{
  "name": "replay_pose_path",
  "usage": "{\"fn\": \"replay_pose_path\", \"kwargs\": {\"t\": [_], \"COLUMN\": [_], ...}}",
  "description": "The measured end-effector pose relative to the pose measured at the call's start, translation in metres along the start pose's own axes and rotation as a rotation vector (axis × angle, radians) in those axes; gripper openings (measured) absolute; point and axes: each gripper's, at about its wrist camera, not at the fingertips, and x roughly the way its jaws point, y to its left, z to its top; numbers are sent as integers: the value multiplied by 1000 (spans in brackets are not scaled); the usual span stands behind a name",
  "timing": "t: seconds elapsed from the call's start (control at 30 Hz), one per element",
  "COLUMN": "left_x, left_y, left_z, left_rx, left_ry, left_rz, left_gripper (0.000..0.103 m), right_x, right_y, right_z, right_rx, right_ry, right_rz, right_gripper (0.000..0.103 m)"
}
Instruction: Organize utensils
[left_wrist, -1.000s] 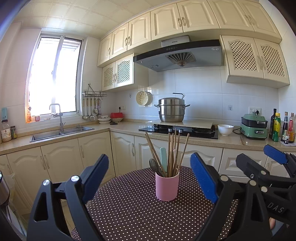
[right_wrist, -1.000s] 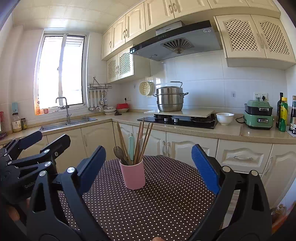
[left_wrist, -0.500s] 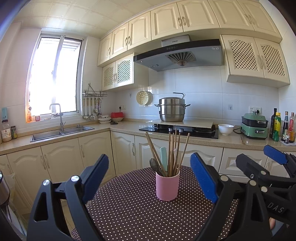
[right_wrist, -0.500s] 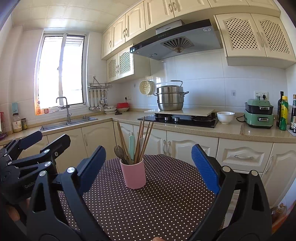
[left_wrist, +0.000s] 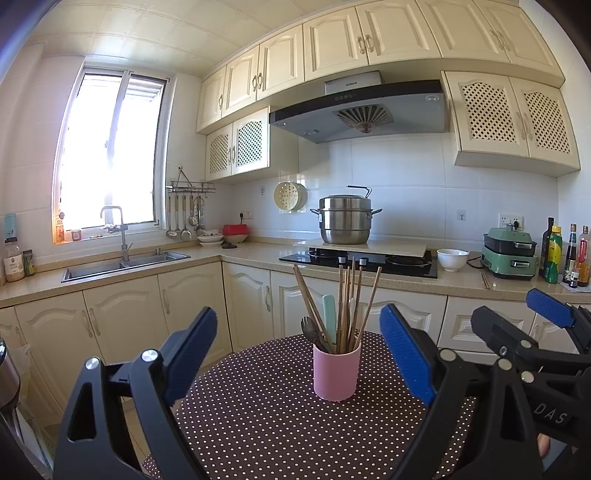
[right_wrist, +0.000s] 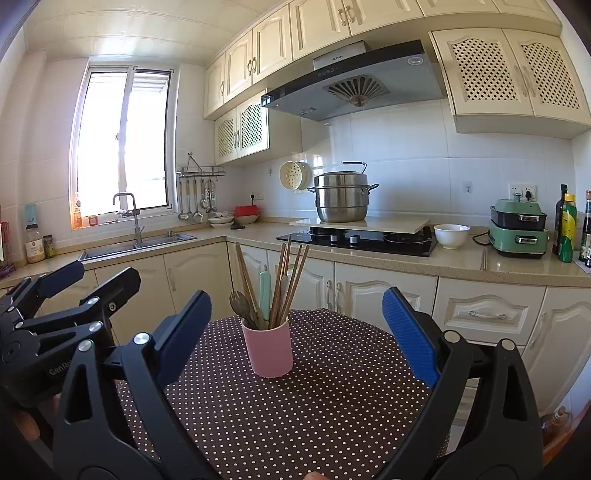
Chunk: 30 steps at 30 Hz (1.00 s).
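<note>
Nothing has shifted over the last second: pink cup (left_wrist: 336, 373) holds chopsticks (left_wrist: 351, 302), spoons apparently, upright mid-bench (left_wrist: 258, 424), left gripper (left_wrist: 299, 354) and right gripper (right_wrist: 297, 336) both hovering short, jaws apart, empty — utensils already gathered

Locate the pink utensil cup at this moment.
The pink cup stands upright on the polka-dot table, central in the left wrist view and left of centre in the right wrist view, ahead of both open grippers.

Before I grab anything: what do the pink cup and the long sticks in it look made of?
Pink cylindrical cup: matte, opaque, no glare; likely plastic or silicone, possibly ceramic. Long brown sticks: thin, dull, warm brown; probably wooden or bamboo chopsticks.
</note>
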Motion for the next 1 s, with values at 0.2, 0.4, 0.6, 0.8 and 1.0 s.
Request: {"fn": "replay_pose_path", "kwargs": {"t": [0.2,0.4,0.6,0.8,1.0], "left_x": [0,1,4,9,19], "left_y": [1,1,2,2,2], "left_z": [1,2,3,3,0], "left_rx": [0,0,0,-1,1], "left_ry": [-1,-2,-2,5,23], "left_rz": [2,4,7,11,16], "left_gripper": [88,88,88,88,88], "right_x": [0,1,3,7,19], "right_y": [1,1,2,2,2], "right_z": [1,1,0,-1,-4], "right_rx": [0,0,1,2,10], "right_ry": [-1,-2,-4,3,24], "right_rz": [-1,0,1,3,8], "right_gripper": [92,92,92,92,92]}}
